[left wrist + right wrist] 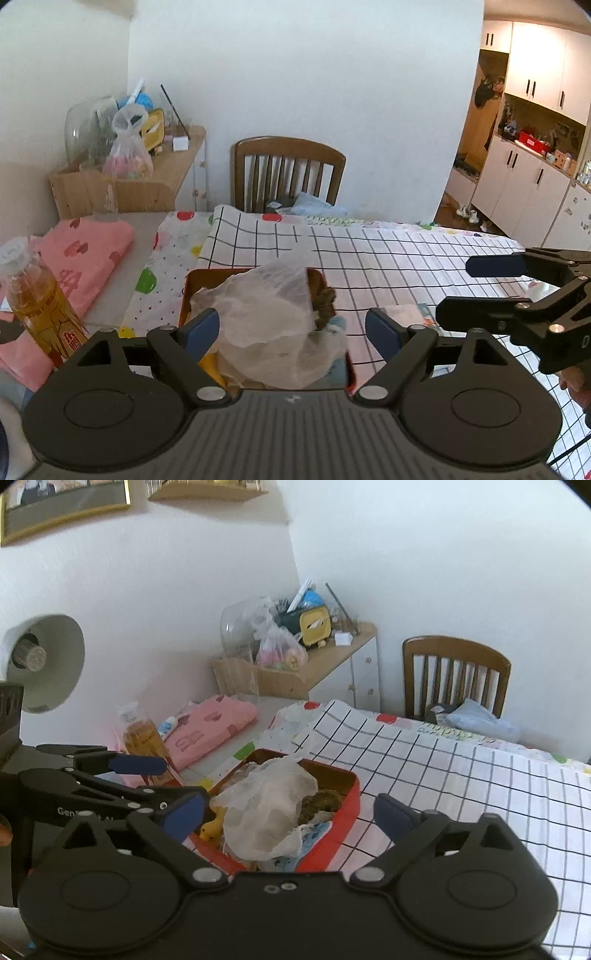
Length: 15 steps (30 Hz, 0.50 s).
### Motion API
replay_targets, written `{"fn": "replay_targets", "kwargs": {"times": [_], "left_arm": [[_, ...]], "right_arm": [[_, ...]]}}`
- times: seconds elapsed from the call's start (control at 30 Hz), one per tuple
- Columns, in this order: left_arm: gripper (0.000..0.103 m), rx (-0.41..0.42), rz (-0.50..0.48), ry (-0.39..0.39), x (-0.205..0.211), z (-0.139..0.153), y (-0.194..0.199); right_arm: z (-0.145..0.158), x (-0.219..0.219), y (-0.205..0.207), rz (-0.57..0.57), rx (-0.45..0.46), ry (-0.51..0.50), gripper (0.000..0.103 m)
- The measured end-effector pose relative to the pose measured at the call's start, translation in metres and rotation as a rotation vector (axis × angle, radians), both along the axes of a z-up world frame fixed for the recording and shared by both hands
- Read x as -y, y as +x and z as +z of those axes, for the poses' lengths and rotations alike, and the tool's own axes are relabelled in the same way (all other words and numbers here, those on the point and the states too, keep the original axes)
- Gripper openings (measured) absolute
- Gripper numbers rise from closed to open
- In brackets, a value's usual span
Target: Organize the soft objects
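Red tin point(347, 794) with soft items ahead of and below both fingertip pairs, on the checked cloth point(461, 775); white gauze cloth point(266, 805) heaped on top, reaching above the rim; brown rope bundle point(321, 803) under its right side; yellow duck toy point(211, 830) at the near left corner; blue patterned fabric point(317, 832) at the near edge.

Left gripper point(291, 326) spread wide, nothing between the blue pads, no contact with the gauze; right gripper point(291, 814) likewise spread wide and empty, pads clear of the tin on both sides.

Open checked cloth right of the right fingers; far table edge at the wooden chair point(288, 173).

Left of the left fingers: juice bottle point(40, 295) upright, close to the tin; folded pink cloth point(88, 254) behind it; desk lamp point(44, 661) above; cluttered side cabinet point(147, 162) at the wall.
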<state>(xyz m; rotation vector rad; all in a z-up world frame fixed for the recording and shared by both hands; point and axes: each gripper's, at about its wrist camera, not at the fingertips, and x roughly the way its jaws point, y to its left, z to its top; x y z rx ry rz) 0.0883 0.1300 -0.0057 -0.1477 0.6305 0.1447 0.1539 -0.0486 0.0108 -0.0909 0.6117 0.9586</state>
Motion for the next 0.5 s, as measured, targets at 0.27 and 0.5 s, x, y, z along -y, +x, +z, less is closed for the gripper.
{"fn": "replay_targets", "kwargs": {"times": [0.27,0.5], "left_arm": [[0.102,0.033,-0.001,0.046,0.039,0.013,-0.019],[0.103,0.074,0.013,0.006,0.060,0.024,-0.036]], "right_arm": [[0.010,0.038,-0.019,-0.027,0.038,0.034,0.103],[0.011,0.068,-0.032,-0.080,0.029,0.068,0.103]]}}
